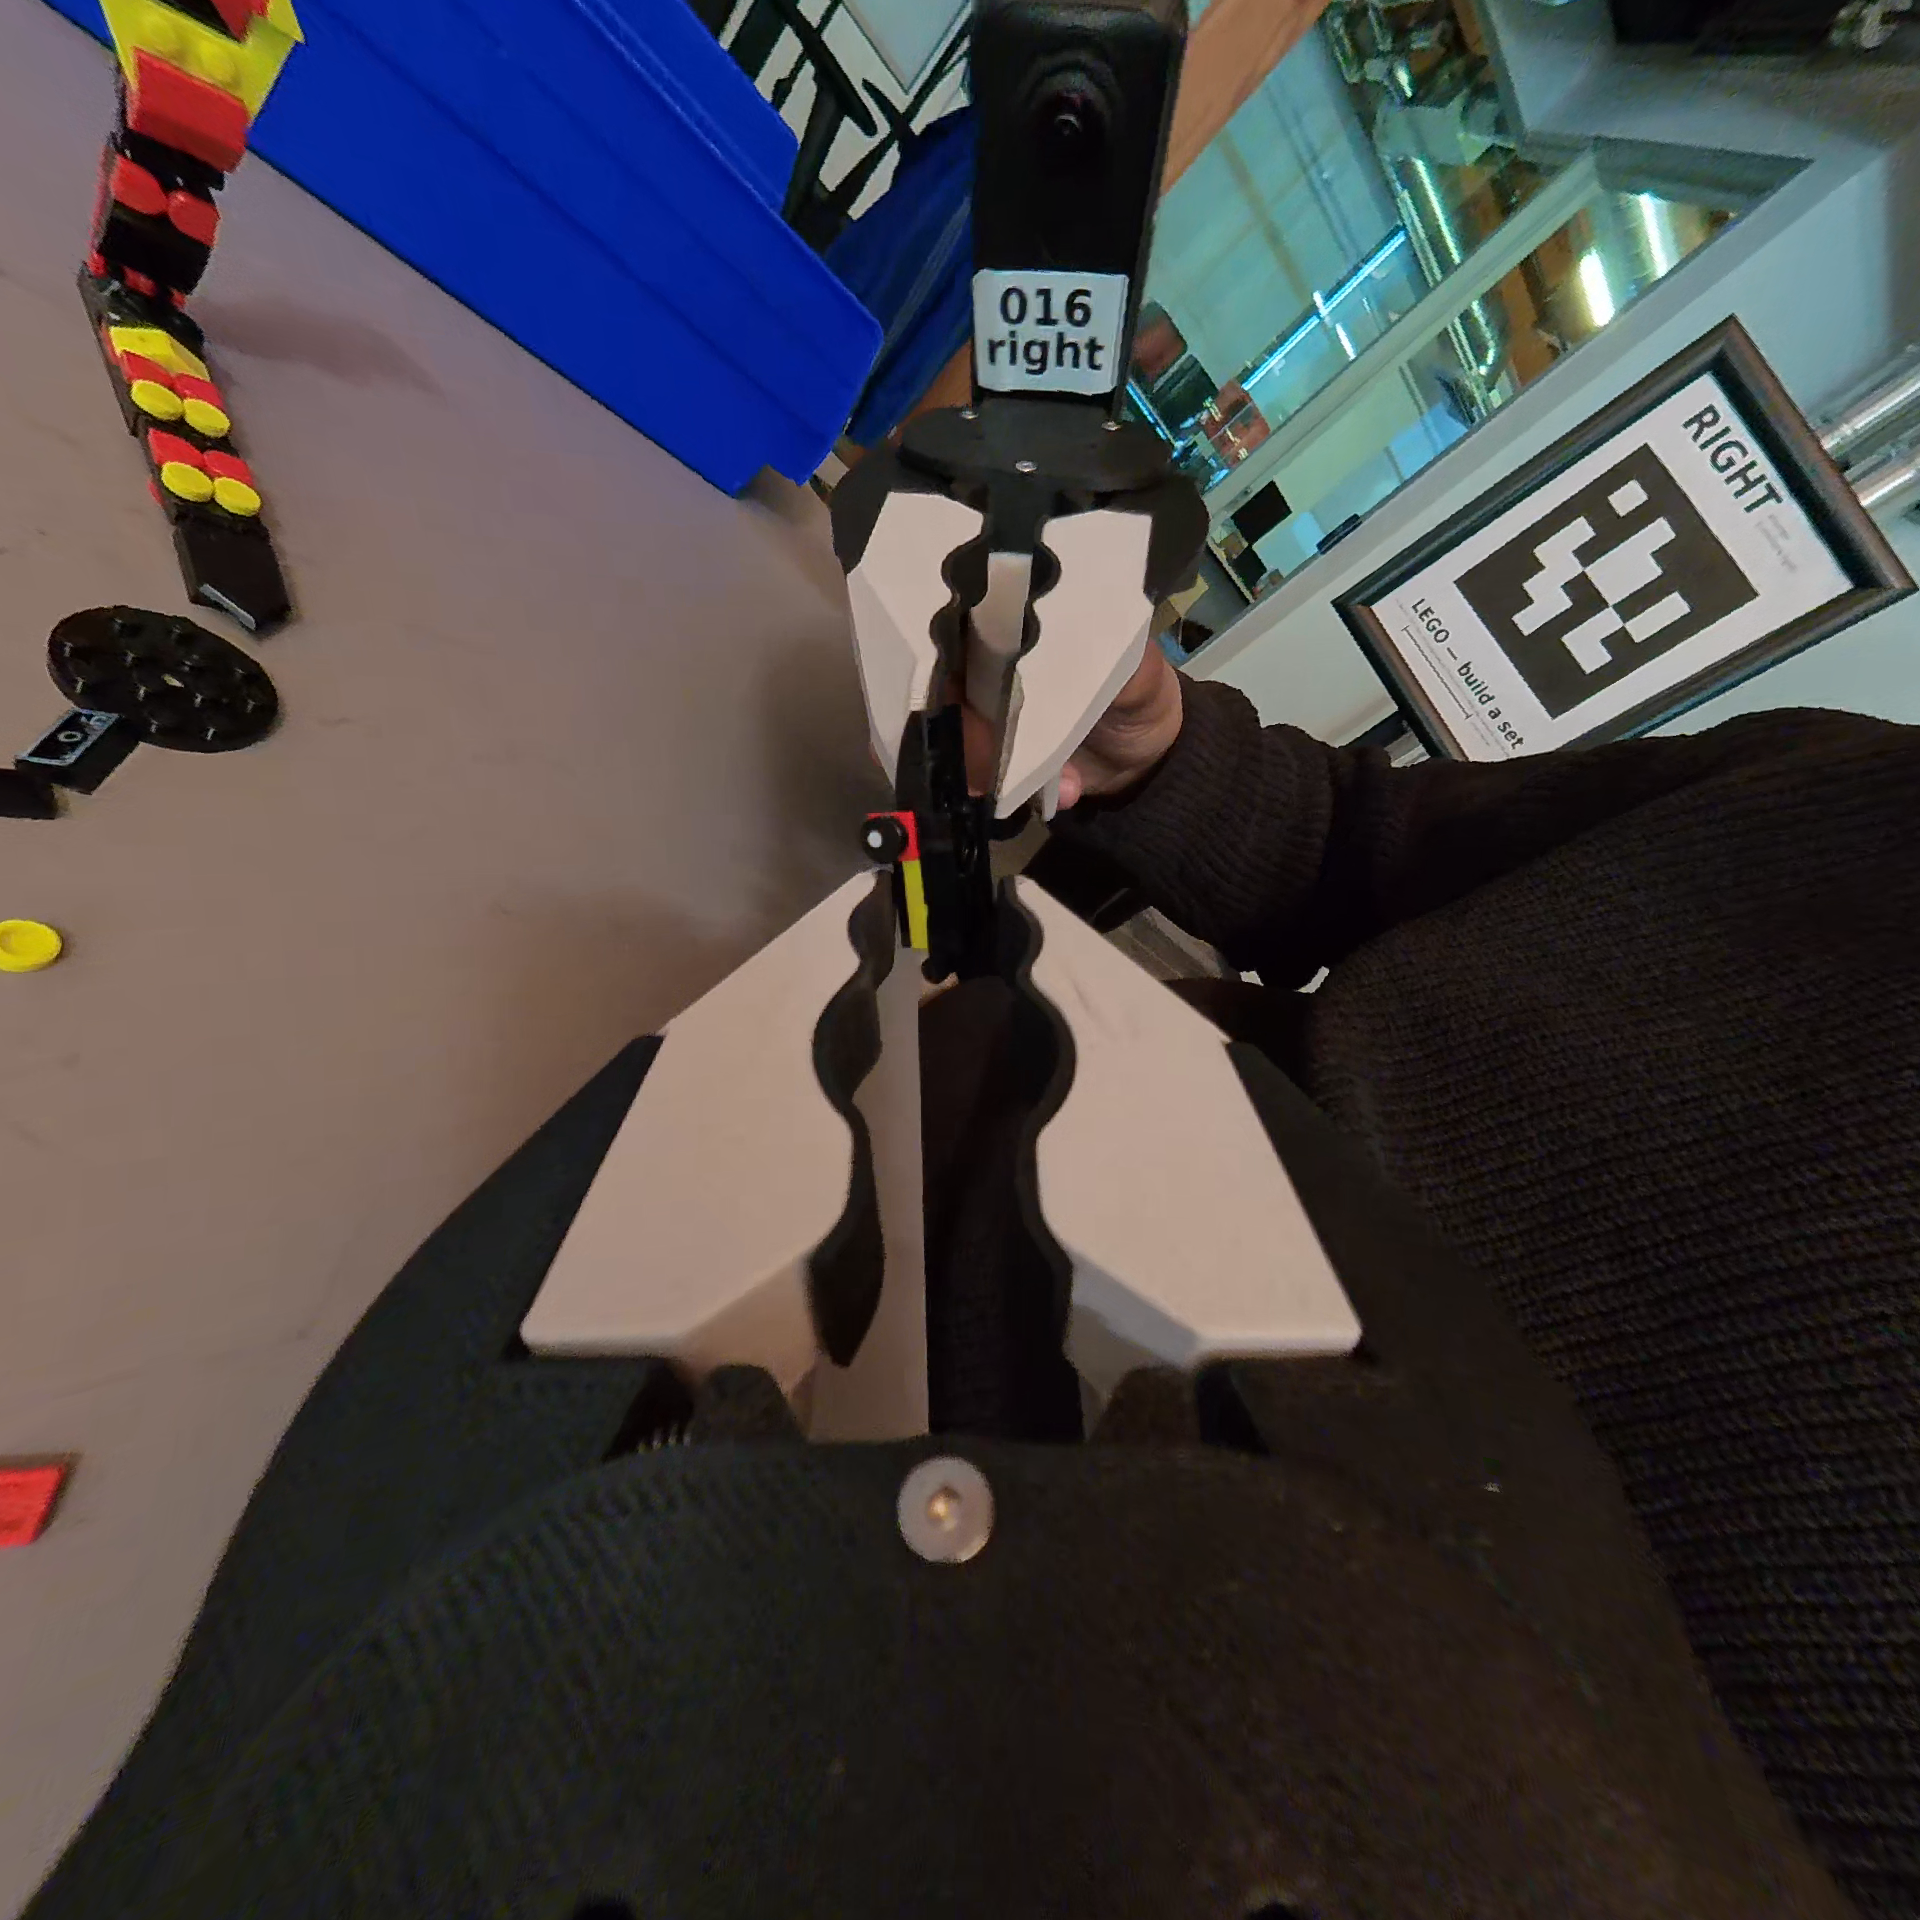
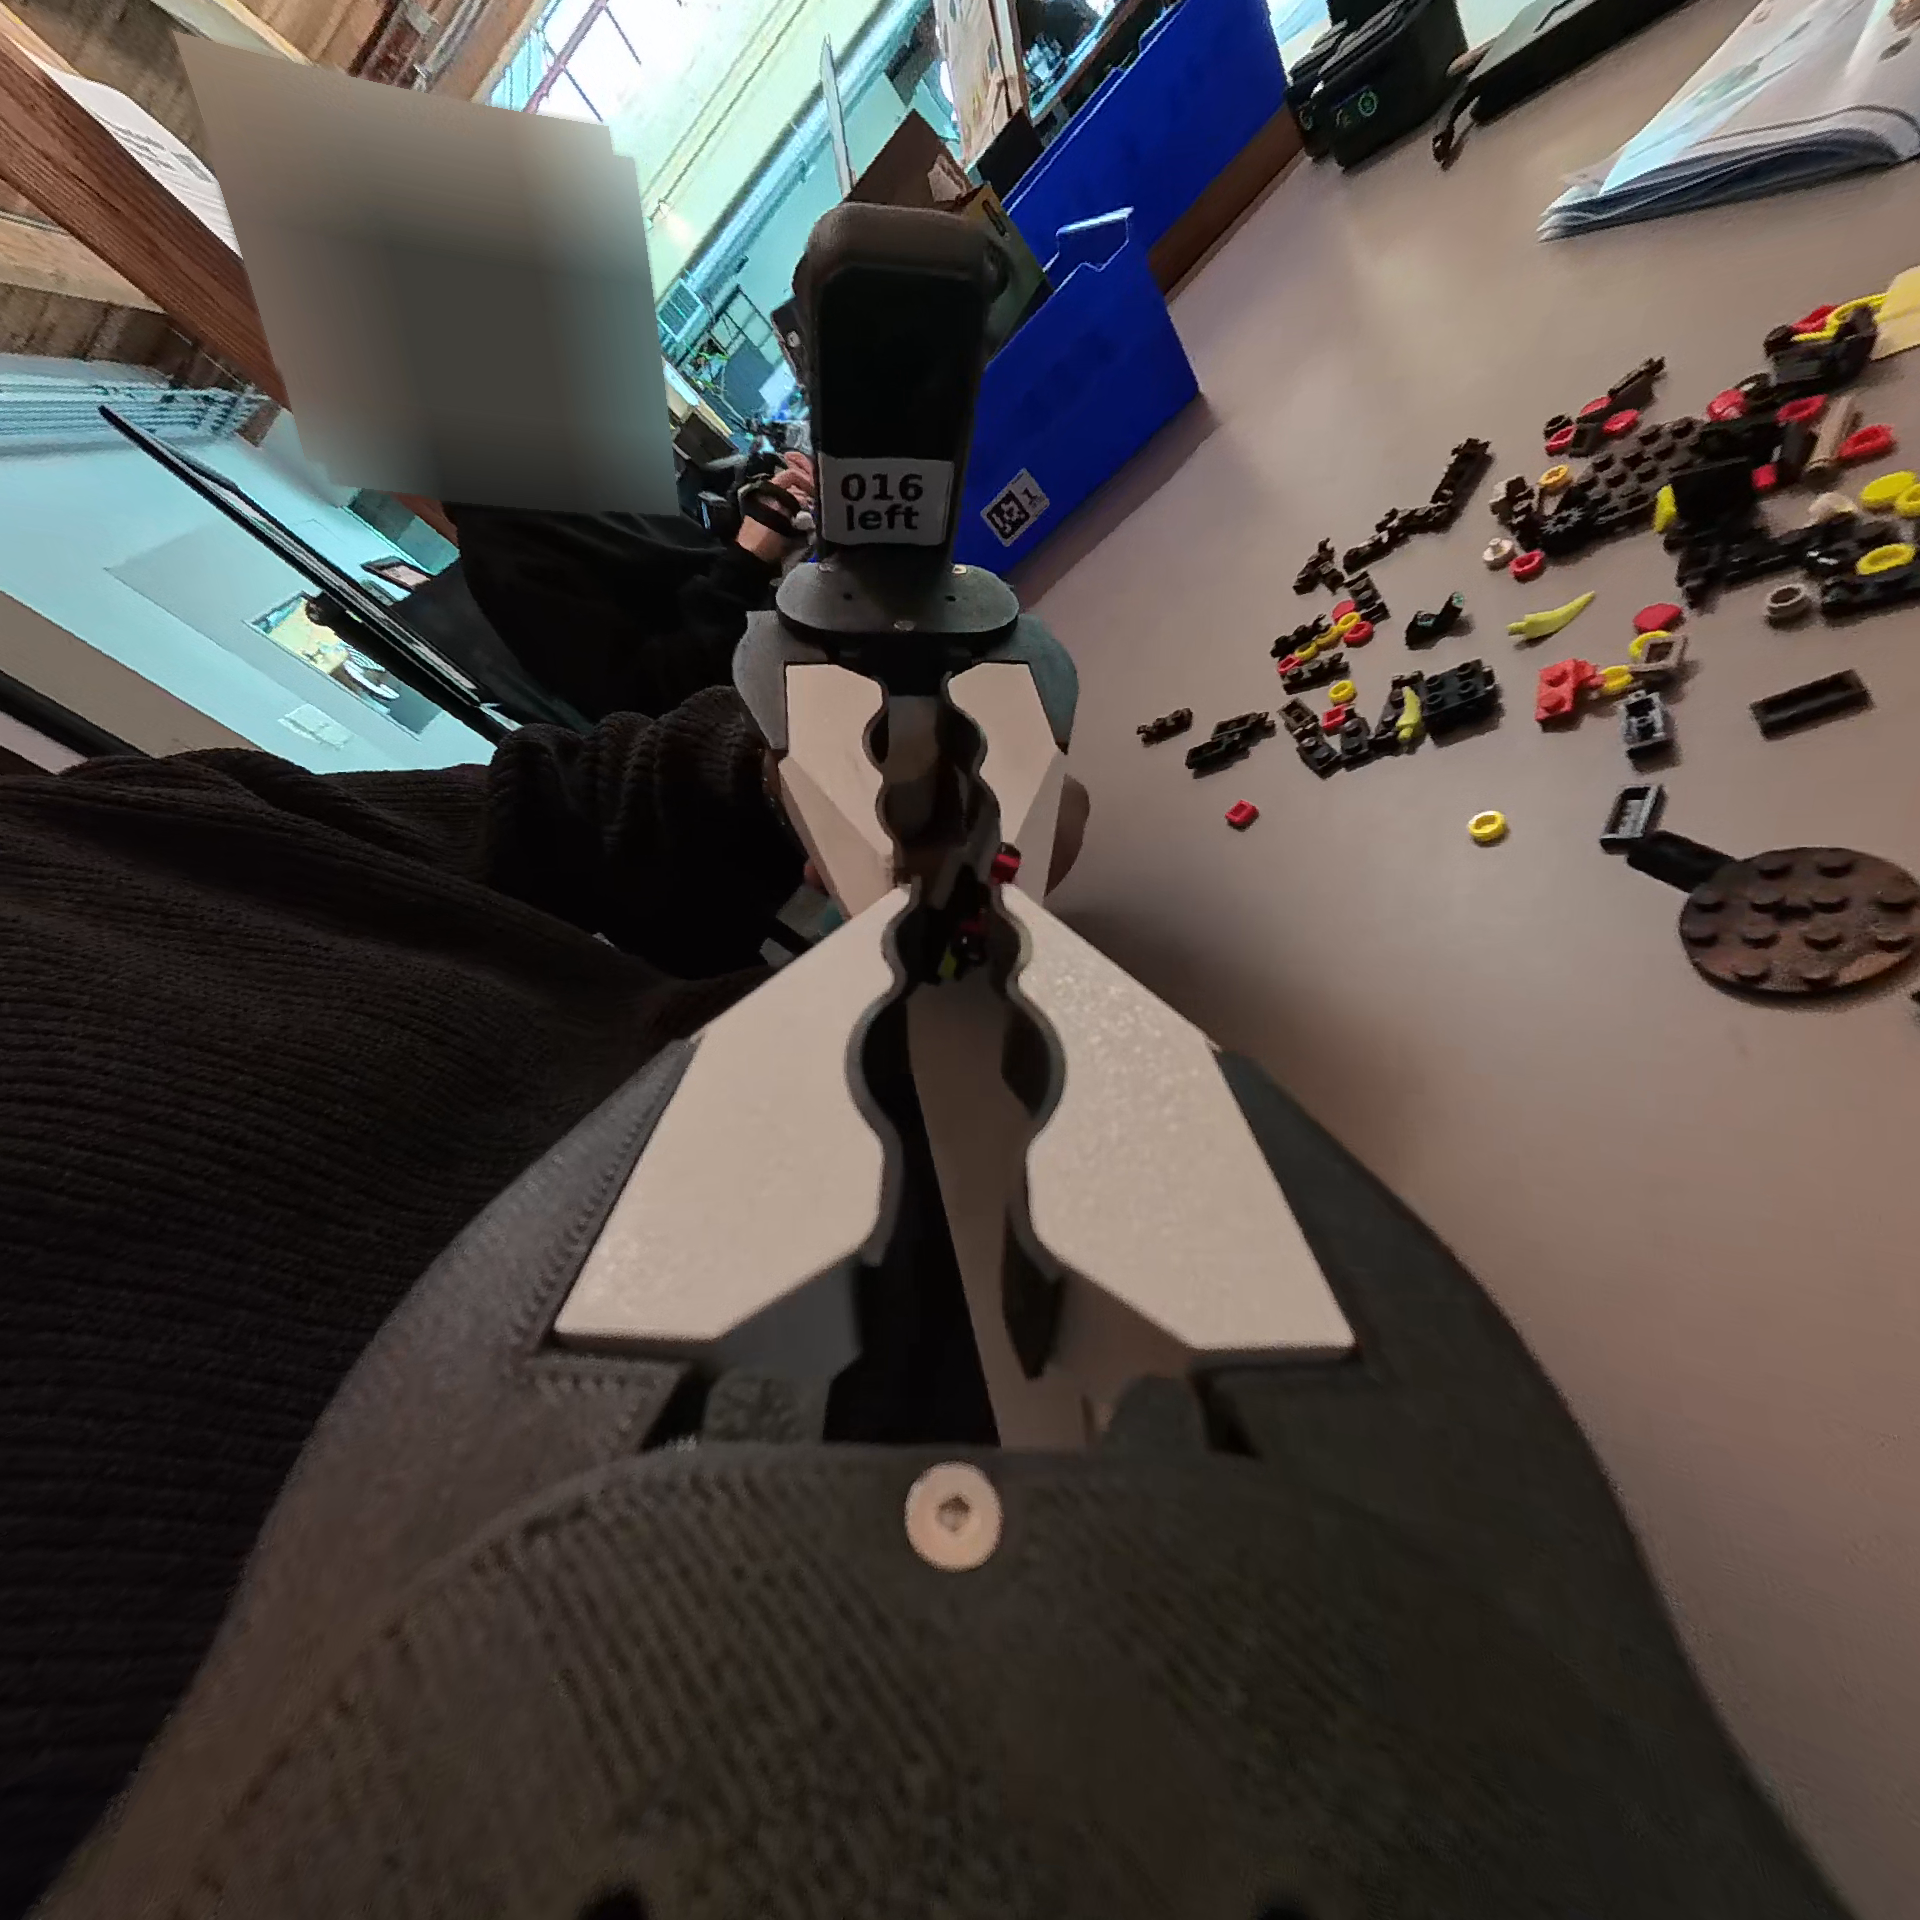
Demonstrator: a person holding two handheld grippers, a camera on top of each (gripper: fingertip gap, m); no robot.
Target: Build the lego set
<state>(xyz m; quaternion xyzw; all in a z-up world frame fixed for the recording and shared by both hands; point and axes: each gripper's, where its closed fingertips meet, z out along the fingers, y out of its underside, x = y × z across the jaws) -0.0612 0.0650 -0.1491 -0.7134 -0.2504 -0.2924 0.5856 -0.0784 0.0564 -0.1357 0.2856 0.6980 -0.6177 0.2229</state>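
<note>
The two grippers met tip to tip above the bench [image 1: 520,727], with a small black sub-assembly [image 1: 940,883] between them. The left gripper [image 1: 951,935] had its fingers almost closed on the lower part of this piece, which carried a yellow strip and a red part with a black round stud on the side. The right gripper [image 1: 977,769], coming from the opposite side, had its fingers nearly together on the upper end of the same piece. In the right wrist view the piece [image 2: 961,925] showed only as a dark bit with red and yellow spots between the tips, so how the parts joined could not be told.

The build seemed to be only partly done. A long red, yellow and black built section [image 1: 171,343] lay on the bench near the blue bins [image 1: 582,239], and beside it a black round plate [image 1: 161,677] and a loose yellow round piece [image 1: 26,945]. In the right wrist view many loose pieces [image 2: 1621,561] were spread over the bench, with another dark round plate [image 2: 1803,920] and an open instruction booklet [image 2: 1756,114] farther away. I judged that much assembling was left: the held piece was not yet joined to the larger section.
</note>
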